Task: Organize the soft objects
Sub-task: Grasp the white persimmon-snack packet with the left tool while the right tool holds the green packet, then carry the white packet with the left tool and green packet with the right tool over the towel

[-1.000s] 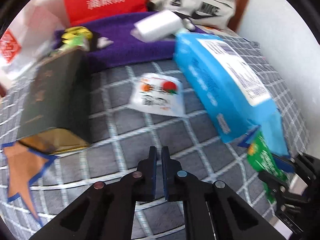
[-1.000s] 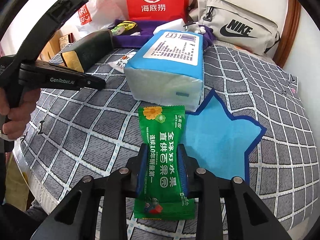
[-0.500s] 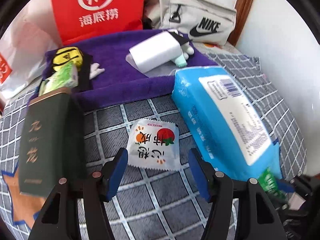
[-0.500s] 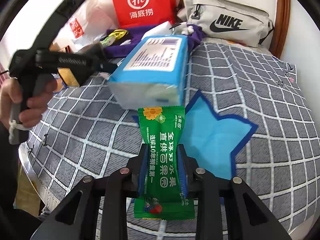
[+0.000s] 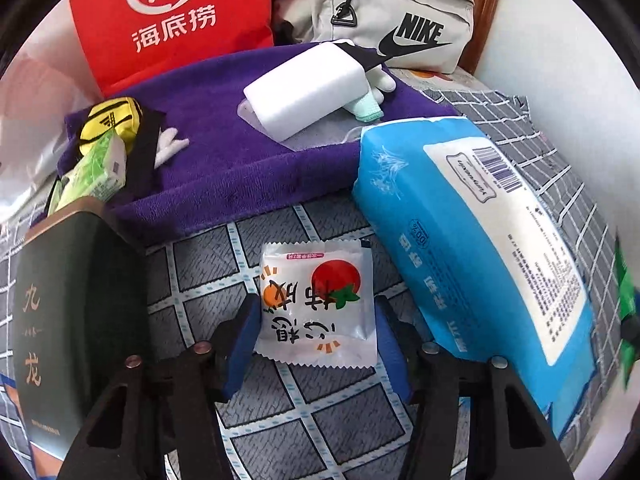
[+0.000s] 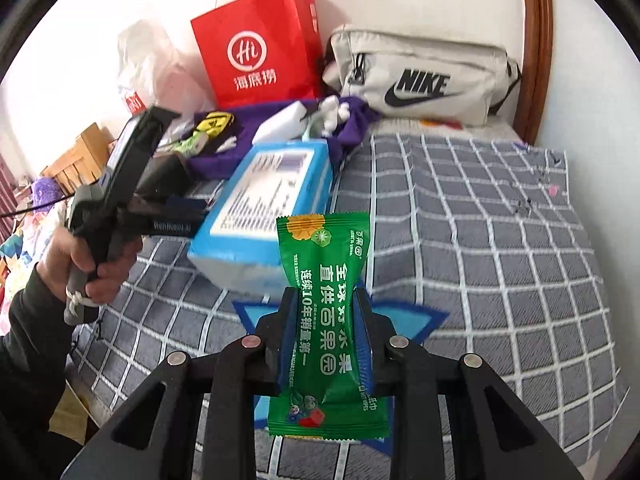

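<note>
A white candy sachet (image 5: 320, 280) with a red and orange fruit print lies flat on the grey checked bedspread (image 5: 328, 412). My left gripper (image 5: 316, 320) straddles it, and its jaws are closing. The blue pads (image 5: 244, 336) stand just outside the sachet's side edges without squeezing it. My right gripper (image 6: 326, 300) is shut on a green wet-wipe packet (image 6: 326, 264), held upright above the bed. In the right wrist view a hand holds the left gripper (image 6: 132, 200) at the left, beside the blue tissue pack (image 6: 268, 208).
The blue tissue pack (image 5: 472, 248) lies just right of the sachet, and a dark green box (image 5: 60, 304) just left. Behind is a purple towel (image 5: 224, 148) carrying a white block (image 5: 304, 84) and a yellow pouch (image 5: 110, 120). A red bag (image 5: 172, 12), a Nike bag (image 5: 400, 16) and a blue star mat (image 6: 416, 320) are also here.
The left gripper went from shut to open and moved forward until its jaws flanked the white sachet. The right gripper rose with the green packet still in it.
</note>
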The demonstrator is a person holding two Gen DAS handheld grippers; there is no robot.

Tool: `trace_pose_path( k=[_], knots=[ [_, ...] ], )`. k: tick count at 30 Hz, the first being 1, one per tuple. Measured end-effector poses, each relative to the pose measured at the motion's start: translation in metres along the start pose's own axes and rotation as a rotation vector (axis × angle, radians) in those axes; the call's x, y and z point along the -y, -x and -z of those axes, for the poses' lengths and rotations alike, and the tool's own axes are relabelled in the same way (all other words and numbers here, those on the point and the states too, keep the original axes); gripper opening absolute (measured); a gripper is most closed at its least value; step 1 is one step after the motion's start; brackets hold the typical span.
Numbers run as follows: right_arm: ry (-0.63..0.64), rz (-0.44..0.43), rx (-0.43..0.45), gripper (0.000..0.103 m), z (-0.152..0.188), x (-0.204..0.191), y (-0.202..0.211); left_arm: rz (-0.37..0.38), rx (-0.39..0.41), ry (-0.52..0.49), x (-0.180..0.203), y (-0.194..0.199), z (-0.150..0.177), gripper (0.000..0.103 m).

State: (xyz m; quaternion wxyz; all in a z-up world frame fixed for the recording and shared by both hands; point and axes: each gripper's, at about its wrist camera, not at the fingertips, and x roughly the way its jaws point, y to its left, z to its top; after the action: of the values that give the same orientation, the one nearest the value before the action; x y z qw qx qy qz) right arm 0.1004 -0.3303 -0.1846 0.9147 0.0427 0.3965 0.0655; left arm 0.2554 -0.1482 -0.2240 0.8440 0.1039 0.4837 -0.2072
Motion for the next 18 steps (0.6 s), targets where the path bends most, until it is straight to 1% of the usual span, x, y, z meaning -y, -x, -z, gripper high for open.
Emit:
trace_pose_path(
  k=[2, 4, 7, 10, 16, 18],
  knots=[
    [0.0, -0.004, 0.001, 0.027, -0.003, -0.001, 0.0, -0.016, 0.004, -0.015, 0.002, 0.0, 0.001, 0.053],
    [0.008, -0.001, 0.0, 0.027, -0.004, -0.002, 0.0, -0.013, 0.007, -0.015, 0.002, 0.001, 0.002, 0.052],
    [0.019, -0.009, -0.002, 0.027, -0.004, -0.009, -0.001, 0.002, -0.004, -0.004, 0.002, 0.004, 0.004, 0.044],
    [0.025, -0.022, 0.0, 0.027, -0.004, -0.014, 0.0, 0.017, -0.015, 0.003, 0.004, 0.009, 0.012, 0.042],
    [0.019, -0.036, 0.008, 0.027, -0.006, -0.023, 0.002, 0.03, -0.03, 0.004, 0.01, 0.022, 0.034, 0.039],
    [0.019, -0.039, 0.013, 0.027, -0.008, -0.026, 0.003, 0.023, -0.036, 0.003, 0.011, 0.03, 0.046, 0.039]
  ],
)
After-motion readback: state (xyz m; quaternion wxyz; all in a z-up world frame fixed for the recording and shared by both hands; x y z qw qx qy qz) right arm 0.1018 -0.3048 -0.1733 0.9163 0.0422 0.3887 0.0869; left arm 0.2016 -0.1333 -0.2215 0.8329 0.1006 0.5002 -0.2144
